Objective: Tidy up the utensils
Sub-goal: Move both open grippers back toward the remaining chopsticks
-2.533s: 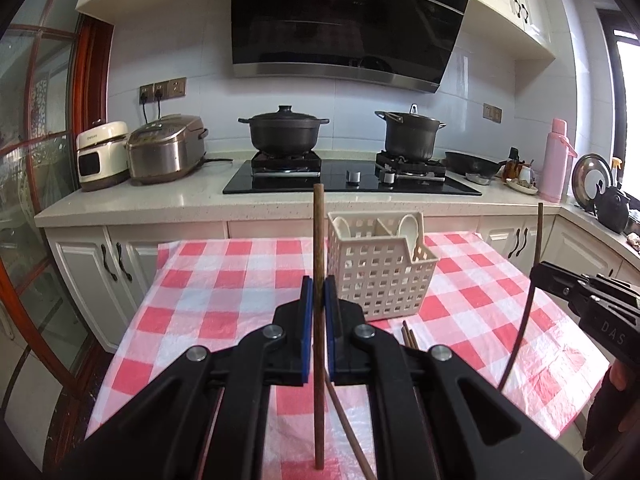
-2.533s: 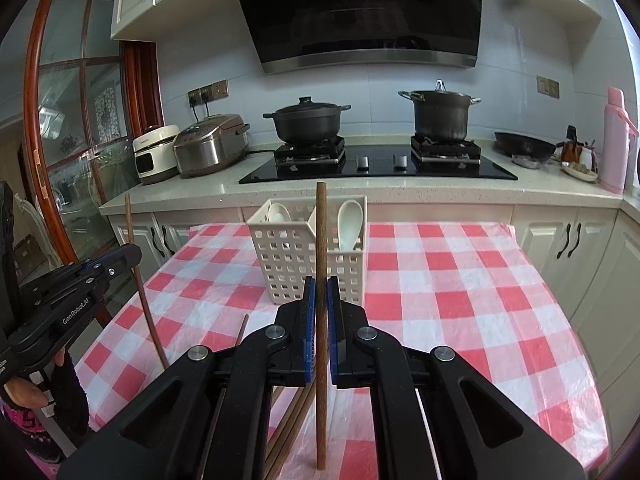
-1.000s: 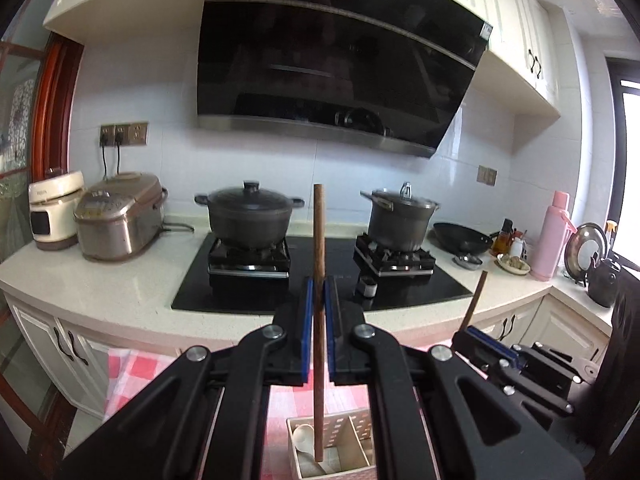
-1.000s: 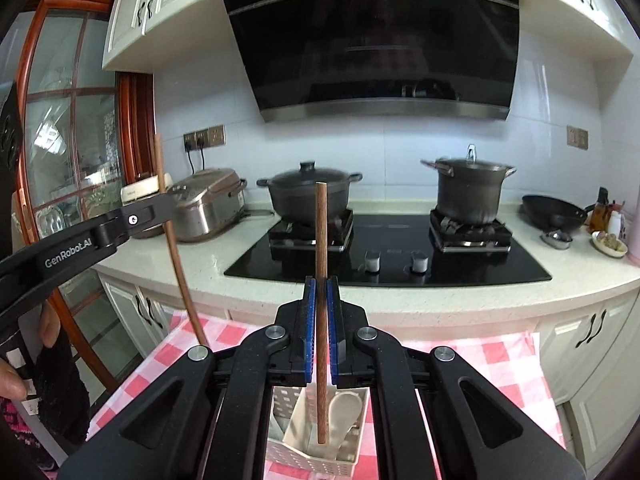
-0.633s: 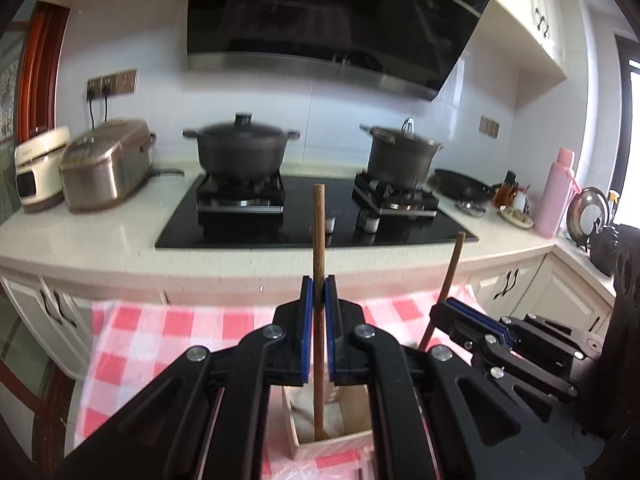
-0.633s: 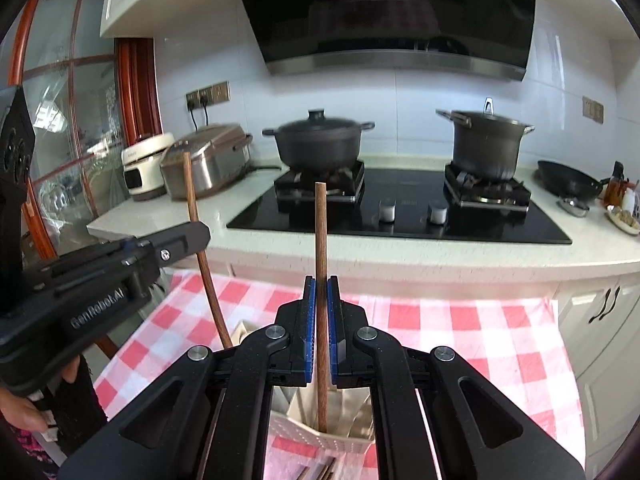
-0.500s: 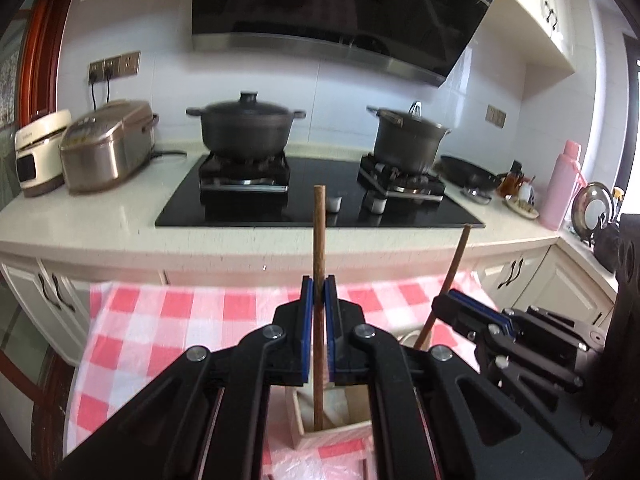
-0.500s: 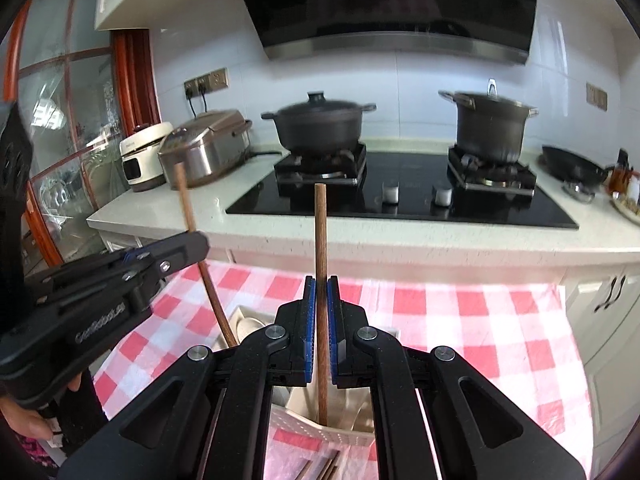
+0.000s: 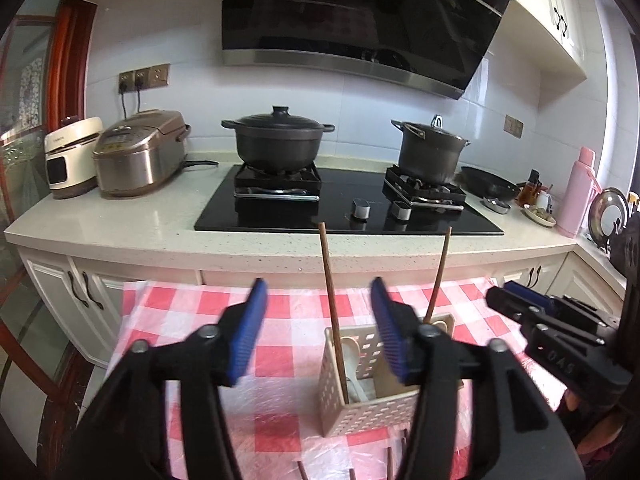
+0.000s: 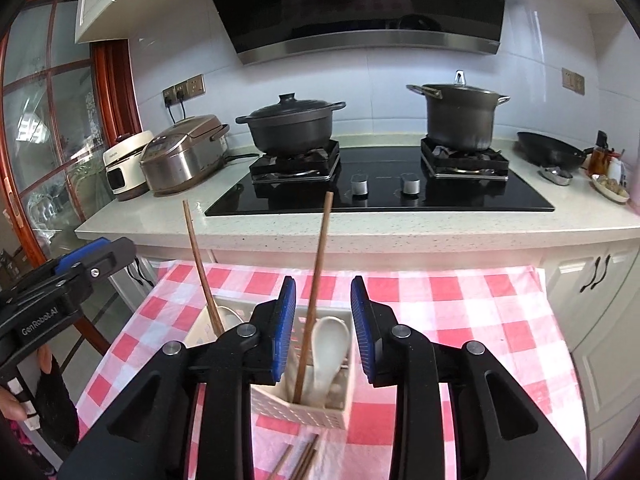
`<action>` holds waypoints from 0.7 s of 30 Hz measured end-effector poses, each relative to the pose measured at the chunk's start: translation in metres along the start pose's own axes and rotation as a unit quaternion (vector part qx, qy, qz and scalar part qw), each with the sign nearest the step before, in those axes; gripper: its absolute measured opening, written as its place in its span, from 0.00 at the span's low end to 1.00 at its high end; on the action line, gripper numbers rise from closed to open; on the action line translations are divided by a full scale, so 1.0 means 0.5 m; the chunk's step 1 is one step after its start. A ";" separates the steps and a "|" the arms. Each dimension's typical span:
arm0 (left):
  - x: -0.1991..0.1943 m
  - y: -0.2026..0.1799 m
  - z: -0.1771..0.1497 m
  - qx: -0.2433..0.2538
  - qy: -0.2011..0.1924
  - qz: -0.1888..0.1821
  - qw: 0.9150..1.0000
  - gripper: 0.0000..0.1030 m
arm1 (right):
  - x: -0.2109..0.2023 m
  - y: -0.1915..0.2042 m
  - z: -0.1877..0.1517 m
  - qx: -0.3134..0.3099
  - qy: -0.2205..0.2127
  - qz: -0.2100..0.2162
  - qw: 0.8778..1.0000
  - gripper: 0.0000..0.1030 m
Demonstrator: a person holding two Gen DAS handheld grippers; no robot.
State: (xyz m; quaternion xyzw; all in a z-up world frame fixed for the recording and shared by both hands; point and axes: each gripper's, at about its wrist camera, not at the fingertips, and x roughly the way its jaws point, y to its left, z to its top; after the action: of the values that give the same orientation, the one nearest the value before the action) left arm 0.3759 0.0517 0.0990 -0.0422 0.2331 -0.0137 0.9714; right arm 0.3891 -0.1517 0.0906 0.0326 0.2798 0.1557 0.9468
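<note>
The left gripper had its blue-padded jaws opening, nothing pressed between them: the thin brown wooden chopstick in the gap stood free of both pads, its lower end down inside the cream perforated plastic utensil basket. The right gripper was likewise opening, and its own brown wooden chopstick leaned loose between the pads, touching neither, its tip in the same basket beside a white ceramic spoon. Both sticks rose nearly upright out of the basket, long axes tilting slightly toward the stove side. The basket sat on the red-and-white checked tablecloth, just ahead of and below both grippers. On the near side of the basket, several more brown chopsticks lay flat on the cloth, long axes running roughly toward the basket. These loose sticks looked to be the next things to gather; they lay below and behind the fingertips, so either gripper would need to draw back and dip. From the right wrist view they sat almost directly under the right gripper, which seemed the nearer one.
</note>
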 end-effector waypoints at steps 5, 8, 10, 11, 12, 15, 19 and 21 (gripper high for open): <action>-0.057 0.008 -0.022 -0.001 -0.032 0.023 0.999 0.92 | -0.060 -0.010 -0.016 -0.004 -0.019 -0.012 1.000 0.41; -0.093 0.012 -0.040 0.002 -0.048 0.031 0.998 0.95 | -0.099 -0.012 -0.033 -0.006 -0.037 -0.016 0.999 0.50; -0.113 0.015 -0.057 0.007 -0.046 0.031 0.998 0.95 | -0.122 -0.012 -0.052 -0.009 -0.042 -0.019 0.999 0.50; -0.121 0.017 -0.066 0.007 -0.045 0.030 0.999 0.95 | -0.130 -0.011 -0.060 -0.009 -0.043 -0.020 0.999 0.50; -0.130 0.020 -0.077 0.006 -0.045 0.029 0.999 0.95 | -0.141 -0.011 -0.073 -0.009 -0.045 -0.021 0.999 0.52; -0.148 0.025 -0.108 0.007 -0.041 0.032 0.999 0.95 | -0.161 -0.011 -0.103 -0.010 -0.049 -0.029 0.998 0.58; -0.163 0.036 -0.154 -0.007 -0.038 0.036 0.999 0.95 | -0.174 -0.011 -0.146 -0.004 -0.046 -0.036 0.998 0.59; -0.166 0.041 -0.179 -0.011 -0.037 0.036 0.999 0.95 | -0.176 -0.009 -0.166 -0.003 -0.045 -0.041 0.998 0.61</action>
State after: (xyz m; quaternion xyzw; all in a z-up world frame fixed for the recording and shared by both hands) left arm 0.2615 0.0693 0.0554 -0.0450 0.1986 0.0254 0.9787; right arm 0.2754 -0.1857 0.0660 0.0255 0.2380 0.1159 0.9640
